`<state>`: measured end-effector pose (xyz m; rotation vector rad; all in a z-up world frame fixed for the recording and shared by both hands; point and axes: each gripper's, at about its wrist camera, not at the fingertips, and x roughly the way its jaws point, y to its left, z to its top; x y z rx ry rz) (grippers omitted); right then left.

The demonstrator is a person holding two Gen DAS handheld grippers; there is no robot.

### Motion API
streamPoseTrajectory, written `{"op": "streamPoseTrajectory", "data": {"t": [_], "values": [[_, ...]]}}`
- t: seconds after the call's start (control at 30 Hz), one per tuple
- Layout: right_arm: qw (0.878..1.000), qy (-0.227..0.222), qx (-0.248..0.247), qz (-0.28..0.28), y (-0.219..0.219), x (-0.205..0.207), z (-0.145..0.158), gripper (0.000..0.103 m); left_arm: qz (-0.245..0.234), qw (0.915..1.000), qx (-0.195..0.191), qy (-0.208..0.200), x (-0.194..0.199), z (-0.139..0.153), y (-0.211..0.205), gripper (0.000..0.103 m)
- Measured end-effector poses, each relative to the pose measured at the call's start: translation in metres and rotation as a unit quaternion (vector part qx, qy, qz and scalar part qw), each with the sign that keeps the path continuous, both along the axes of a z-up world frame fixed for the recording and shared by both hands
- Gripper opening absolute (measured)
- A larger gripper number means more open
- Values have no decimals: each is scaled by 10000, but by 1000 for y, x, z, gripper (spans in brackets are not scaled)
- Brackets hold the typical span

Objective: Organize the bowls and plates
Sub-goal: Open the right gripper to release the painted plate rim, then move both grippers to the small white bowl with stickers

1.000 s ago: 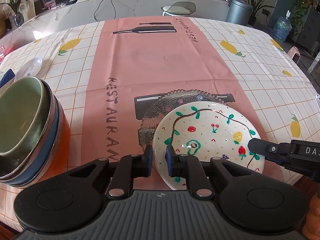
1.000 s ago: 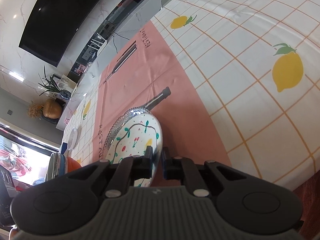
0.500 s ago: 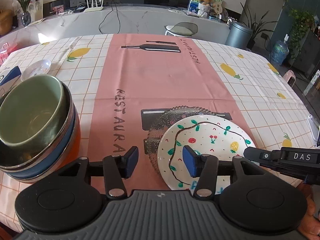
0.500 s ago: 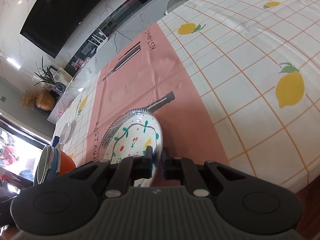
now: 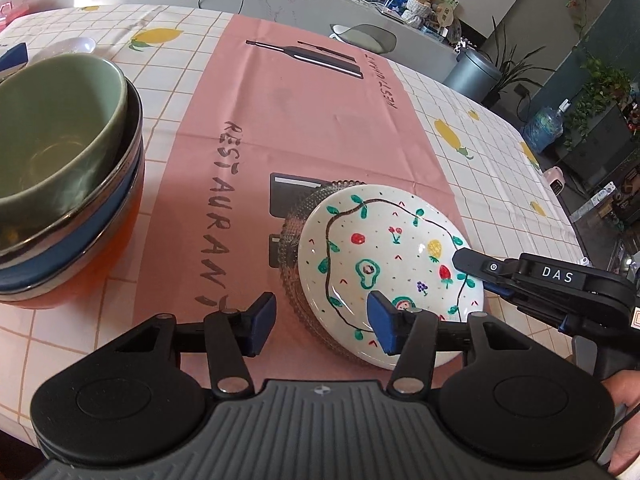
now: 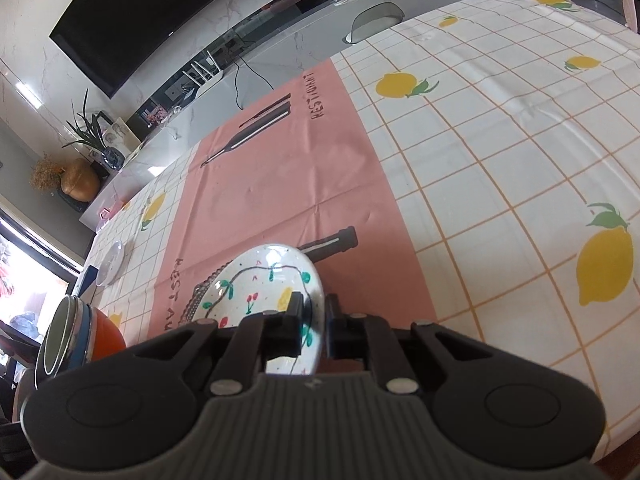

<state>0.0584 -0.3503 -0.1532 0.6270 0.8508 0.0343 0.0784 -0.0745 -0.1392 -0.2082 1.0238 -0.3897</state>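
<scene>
A white plate painted with fruit [image 5: 384, 264] lies on a beaded glass plate [image 5: 294, 232], shifted toward its right side. My right gripper [image 5: 466, 264] comes in from the right and is shut on the white plate's rim; in the right wrist view its fingers [image 6: 316, 312] pinch that rim [image 6: 264, 280]. My left gripper [image 5: 322, 322] hangs at the plates' near edge, its jaws wide apart and closing. The near rim shows in the gap, but the blue pads [image 5: 262, 320] do not touch it. At the left stands a stack of bowls, green [image 5: 52, 132] on top and orange [image 5: 116, 216] at the bottom.
A small white saucer [image 5: 66, 46] lies at the far left of the lemon-print tablecloth [image 5: 460, 120]. The table's near edge is just under both grippers. A person's hand [image 5: 624, 400] holds the right gripper at the lower right. A grey stool [image 5: 366, 36] stands beyond the table.
My left gripper went from nearly shut at the white plate's near rim to wide apart and rolled a little. The right gripper kept its hold on the plate.
</scene>
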Motion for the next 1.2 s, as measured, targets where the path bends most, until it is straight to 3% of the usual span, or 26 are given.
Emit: {"op": "streamPoseTrajectory", "data": {"t": [0.1,0.33,0.63,0.7,0.83,0.9,1.2], "values": [[10000,36,-23,62,3,4,-2,10,28,9999,-49,94,1,-3,1,58],[9990,177,-323,239,17,8,-4,13,-7,9999,-42,135,3,-5,-1,37],[9984,199,-460,255,20,9,-2,19,-11,9998,164,87,1,-3,-3,35],[9981,117,-540,258,23,6,6,34,-12,9998,194,53,-1,0,-2,35],[9949,17,-939,374,34,0,23,43,-111,9997,195,-100,-8,14,-2,36],[9928,-73,-1107,462,41,-4,32,52,-181,9993,220,-252,-13,24,-3,37],[9858,-543,-1262,969,77,-12,74,70,-239,9961,122,-841,-28,79,14,45]]}}
